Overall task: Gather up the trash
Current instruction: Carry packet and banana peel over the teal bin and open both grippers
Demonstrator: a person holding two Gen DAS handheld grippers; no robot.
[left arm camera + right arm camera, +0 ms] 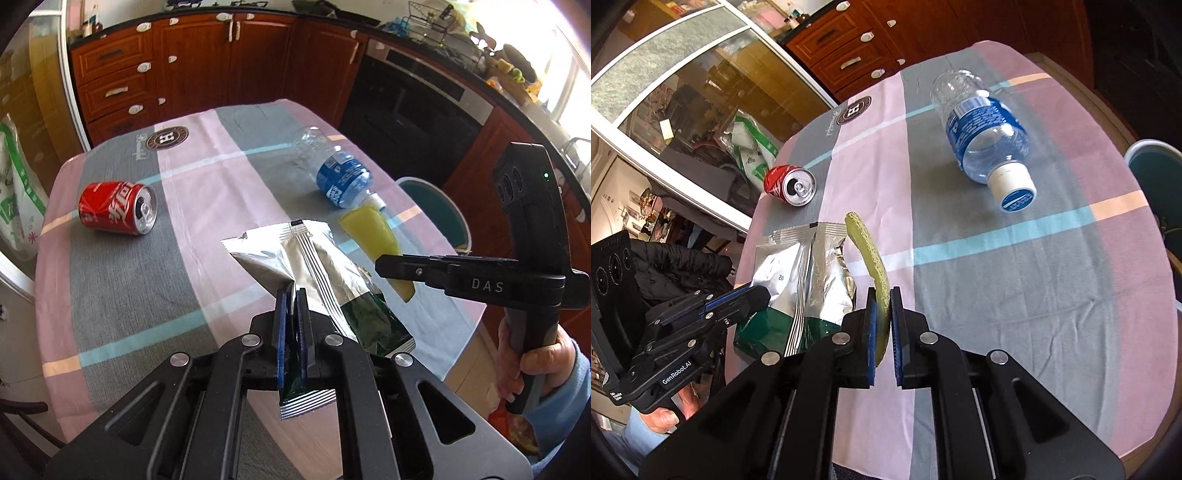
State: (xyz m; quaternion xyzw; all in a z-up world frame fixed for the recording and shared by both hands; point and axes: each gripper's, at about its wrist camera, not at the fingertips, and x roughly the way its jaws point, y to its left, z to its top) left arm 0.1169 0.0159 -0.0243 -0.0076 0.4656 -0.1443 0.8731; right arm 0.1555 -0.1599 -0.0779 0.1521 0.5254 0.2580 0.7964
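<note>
Kitchen cabinets in red-brown wood ring a table [122, 295] under a pink, grey and blue plaid cloth, where the trash lies scattered.

Pinched between the pads of the left gripper [291, 295] is a foil snack wrapper [295, 258], silver above and dark green below, lifted clear of the cloth and fanning out ahead of the fingers. It looks nearly weightless, crinkly and slick; the grip sits on the green lower part near a sealed edge, a sensible place since the doubled foil there should slip less than the open panel.

Just to its right, the right gripper [882, 295] is pressed onto a yellow-green peel strip [871, 254], which curves up and forward from the jaws. It seems soft, limp and possibly damp, so a hold near its middle, as now, should stop it drooping out.

Farther ahead of the right gripper lies a capped plastic bottle [986, 136] on its side: light, round, likely to roll, best taken across the labelled body. Ahead-left of the left gripper rests a dented red can [118, 208], light and stiff. Beyond the table's right edge stands a teal bin [436, 210].
</note>
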